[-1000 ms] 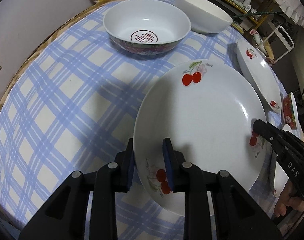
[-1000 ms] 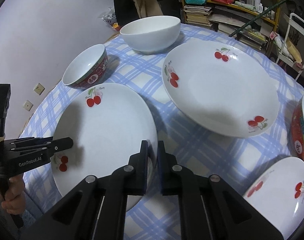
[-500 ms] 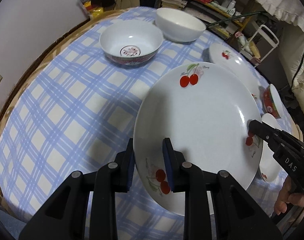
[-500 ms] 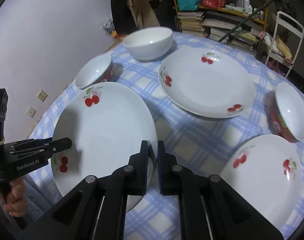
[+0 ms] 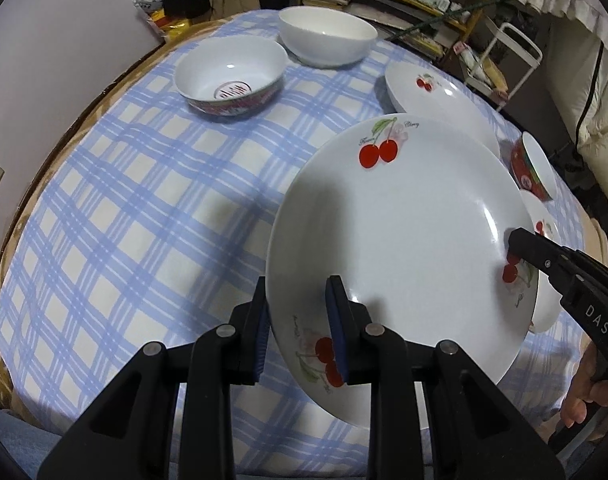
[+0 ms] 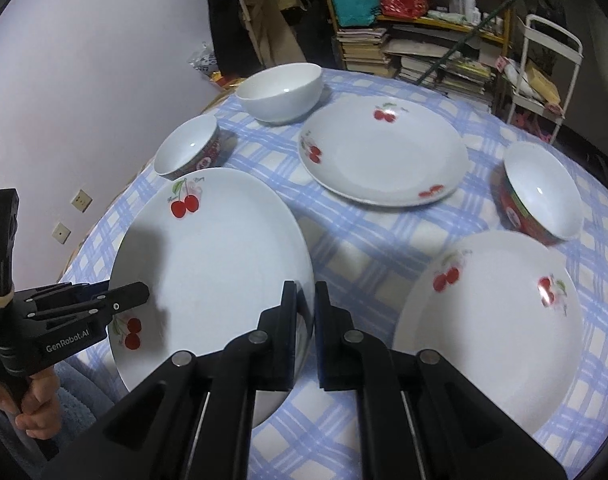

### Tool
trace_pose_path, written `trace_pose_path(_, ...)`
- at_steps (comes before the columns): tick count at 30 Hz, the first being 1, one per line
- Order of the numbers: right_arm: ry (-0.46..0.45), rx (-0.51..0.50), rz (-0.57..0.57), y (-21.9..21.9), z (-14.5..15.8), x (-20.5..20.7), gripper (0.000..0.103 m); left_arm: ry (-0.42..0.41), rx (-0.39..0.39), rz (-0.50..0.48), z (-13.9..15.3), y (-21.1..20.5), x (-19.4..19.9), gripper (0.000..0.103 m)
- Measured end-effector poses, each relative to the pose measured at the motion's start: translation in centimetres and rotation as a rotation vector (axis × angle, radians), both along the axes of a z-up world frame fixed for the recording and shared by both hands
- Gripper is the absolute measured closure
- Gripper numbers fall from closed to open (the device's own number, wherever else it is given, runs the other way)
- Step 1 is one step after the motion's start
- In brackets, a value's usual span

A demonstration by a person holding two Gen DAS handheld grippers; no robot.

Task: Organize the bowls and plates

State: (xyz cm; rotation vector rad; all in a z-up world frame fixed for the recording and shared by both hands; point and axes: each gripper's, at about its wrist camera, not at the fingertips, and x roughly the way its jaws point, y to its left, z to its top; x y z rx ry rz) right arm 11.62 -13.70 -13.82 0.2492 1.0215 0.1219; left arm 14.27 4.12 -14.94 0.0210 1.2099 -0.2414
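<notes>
Above the checked tablecloth (image 5: 143,200), both tongs, left (image 5: 299,332) and right (image 6: 306,332), clamp opposite rims of a white cherry-printed plate (image 5: 404,232).

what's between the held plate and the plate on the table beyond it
Only bare checked tablecloth between held plate and far plate, in the right wrist view.

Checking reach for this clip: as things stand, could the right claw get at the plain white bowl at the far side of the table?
Probably not yet. The right claw is shut on the lifted cherry plate's rim, shared with the left claw. The white bowl sits far off, with nothing stacked in it.
</notes>
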Motion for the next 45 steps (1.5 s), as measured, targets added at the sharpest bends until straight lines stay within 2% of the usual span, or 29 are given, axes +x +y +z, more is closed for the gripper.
trace_pose_path(9,0.062,0.019,-0.054,-1.1,-1.6,-0.6,0.093,0.045,0.052,-0.045,-1.4,-1.5,-0.5,0.076)
trace_pose_path(13,0.084,0.019,-0.07,-1.4,-2.4,-0.8,0.094,0.09,0.058,-0.053,-2.7,-2.1,0.1,0.076)
trace_pose_path(20,0.144,0.009,-0.082,-1.9,-4.3,-0.4,0.094,0.145,0.139,-0.082,-5.3,-3.7,-0.1,0.076)
trace_pose_path(23,0.168,0.012,-0.089,-2.0,-5.0,-0.3,0.093,0.139,0.167,-0.093,-5.7,-4.2,-0.3,0.076)
trace_pose_path(28,0.182,0.023,-0.091,-2.0,-5.5,-0.2,0.093,0.143,0.148,-0.074,-5.6,-3.9,0.0,0.076)
trace_pose_path(45,0.204,0.015,-0.108,-1.9,-6.2,-0.1,0.092,0.131,0.167,-0.08,-5.6,-4.0,0.2,0.076)
